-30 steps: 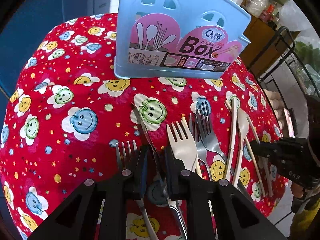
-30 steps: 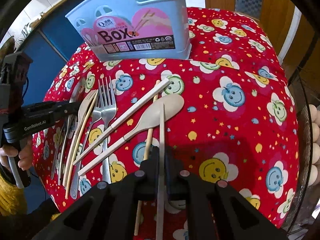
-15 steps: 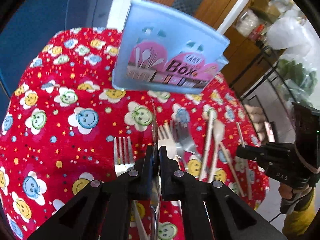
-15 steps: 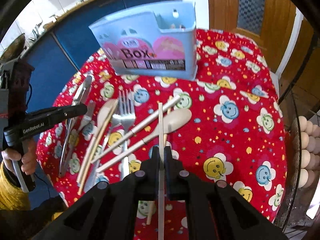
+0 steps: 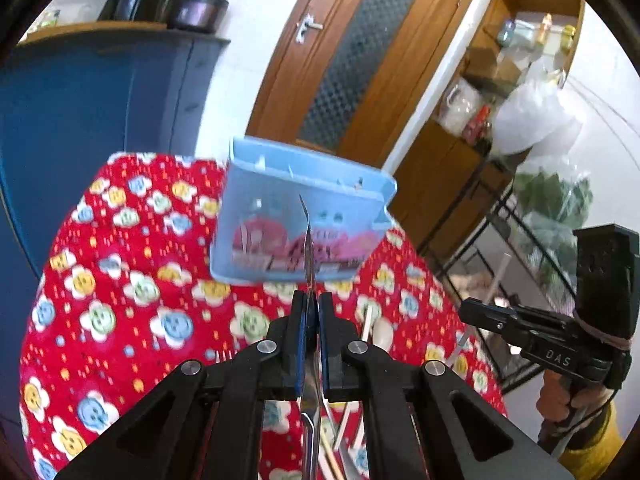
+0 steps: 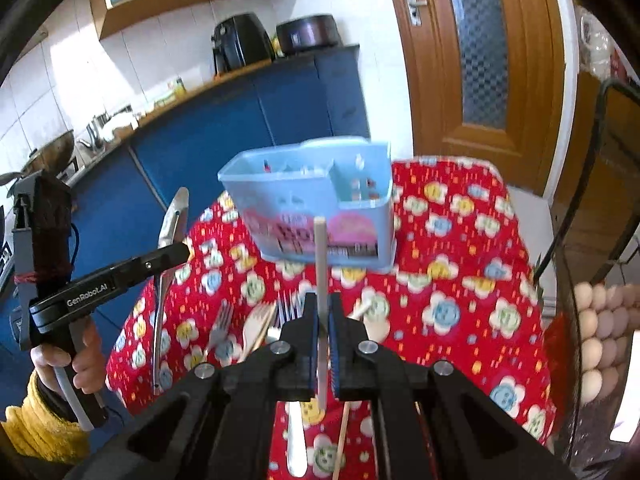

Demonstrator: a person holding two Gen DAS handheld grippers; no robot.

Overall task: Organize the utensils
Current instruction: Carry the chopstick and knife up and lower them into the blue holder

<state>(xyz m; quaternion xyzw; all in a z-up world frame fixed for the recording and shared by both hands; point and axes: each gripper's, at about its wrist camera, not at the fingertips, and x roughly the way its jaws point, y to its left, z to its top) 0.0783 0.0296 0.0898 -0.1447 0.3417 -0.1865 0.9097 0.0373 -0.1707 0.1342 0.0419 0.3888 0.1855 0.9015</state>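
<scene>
Steel knife [image 5: 307, 240] upright; chopstick [image 6: 320, 256] likewise

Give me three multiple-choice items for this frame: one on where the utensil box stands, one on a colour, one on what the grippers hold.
1. Where is the utensil box?
A. On the patterned cloth
B. On the blue counter
C. On the wire rack

2. What colour is the box?
A. Light blue
B. Yellow
C. Black

3. What state are the grippers in?
A. Both open and empty
B. Left gripper shut on a metal knife, right gripper shut on a pale chopstick
C. Only the left one holds something

Answers:
1 A: it stands upright on the red smiley-flower cloth.
2 A: its walls are pale blue with a pink label.
3 B: each wrist view shows the jaws pinched on its utensil.
</scene>
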